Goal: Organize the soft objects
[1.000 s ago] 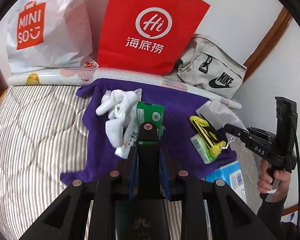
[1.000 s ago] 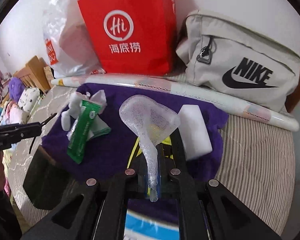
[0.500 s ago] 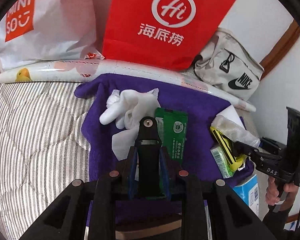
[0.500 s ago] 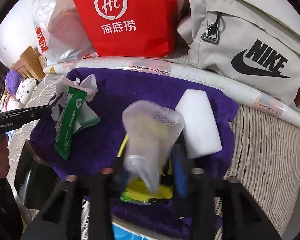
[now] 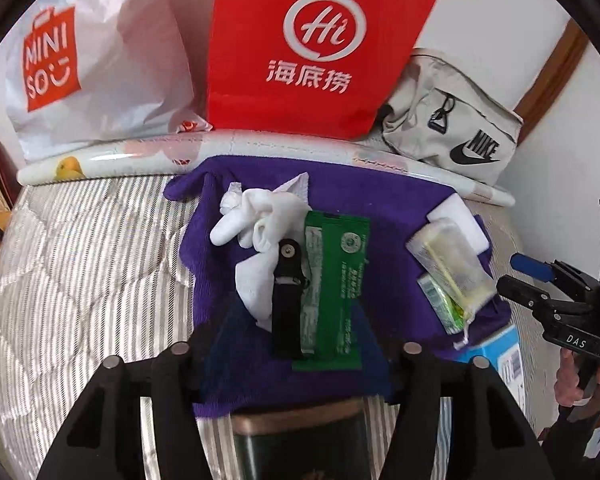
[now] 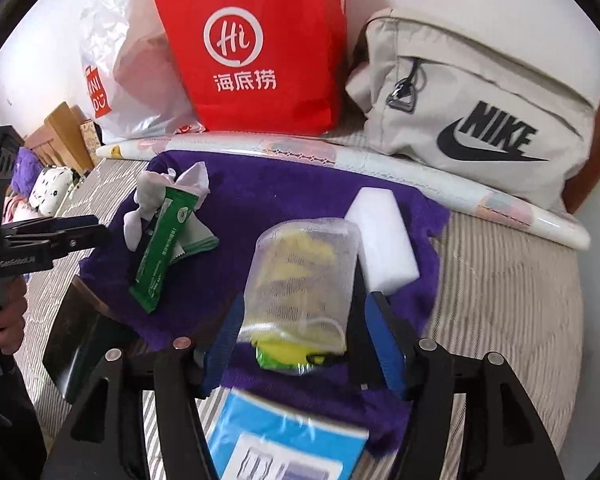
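On the purple towel (image 5: 396, 216) the soft things lie in two loose groups: white socks (image 5: 260, 220) with a green packet (image 5: 336, 280) to one side, a mesh pouch (image 6: 300, 280) over yellow-green items beside a white sponge (image 6: 384, 236). The right gripper (image 6: 306, 344) stands wide open around the pouch, gripping nothing. The left gripper (image 5: 300, 344) also looks spread (its blurred fingers straddle the packet). Sorting seems partway; nothing is bagged.
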### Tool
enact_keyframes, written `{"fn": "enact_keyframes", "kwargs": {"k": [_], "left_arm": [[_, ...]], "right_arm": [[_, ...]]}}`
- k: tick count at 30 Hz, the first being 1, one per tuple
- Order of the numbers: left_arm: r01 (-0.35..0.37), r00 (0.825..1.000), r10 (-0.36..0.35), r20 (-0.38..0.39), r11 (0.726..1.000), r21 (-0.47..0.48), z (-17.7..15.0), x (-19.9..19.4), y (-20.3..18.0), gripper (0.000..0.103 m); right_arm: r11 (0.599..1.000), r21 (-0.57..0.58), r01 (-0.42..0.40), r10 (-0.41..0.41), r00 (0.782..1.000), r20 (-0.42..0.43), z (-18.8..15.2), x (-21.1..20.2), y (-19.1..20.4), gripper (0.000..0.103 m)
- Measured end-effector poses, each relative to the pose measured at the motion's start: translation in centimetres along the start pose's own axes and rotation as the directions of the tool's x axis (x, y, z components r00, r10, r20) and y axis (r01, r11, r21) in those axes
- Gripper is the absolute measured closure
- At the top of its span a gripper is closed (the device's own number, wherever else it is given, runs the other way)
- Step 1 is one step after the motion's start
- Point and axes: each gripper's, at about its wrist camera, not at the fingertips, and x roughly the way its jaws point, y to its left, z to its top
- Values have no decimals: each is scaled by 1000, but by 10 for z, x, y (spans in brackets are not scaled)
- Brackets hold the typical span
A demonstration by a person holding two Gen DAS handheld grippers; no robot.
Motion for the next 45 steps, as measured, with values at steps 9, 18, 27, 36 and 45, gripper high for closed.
{"fn": "enact_keyframes", "kwargs": {"k": [9, 18, 27, 36, 45], "left_arm": [[-23, 999, 21, 41, 999, 44, -30, -49, -20, 33], [-63, 996, 59, 73, 996, 57, -70, -94, -41, 19], [-106, 988, 97, 116, 992, 73, -121, -132, -62, 19], [-161, 968, 149, 202, 986, 49, -169, -171, -75, 11], [-199, 942, 173, 286, 978, 66, -204, -208, -96, 11]], "right_arm": [[999, 40, 35, -36, 999, 32, -24, -46, 13, 23], [996, 63, 56, -57, 998, 18, -66, -82, 34, 18], [991, 104, 86, -91, 995, 50, -120, -126, 57, 15], [977, 199, 74, -103, 985, 138, -164, -178, 66, 12], [969, 218, 119, -163, 967, 194, -198, -218, 75, 12]]}}
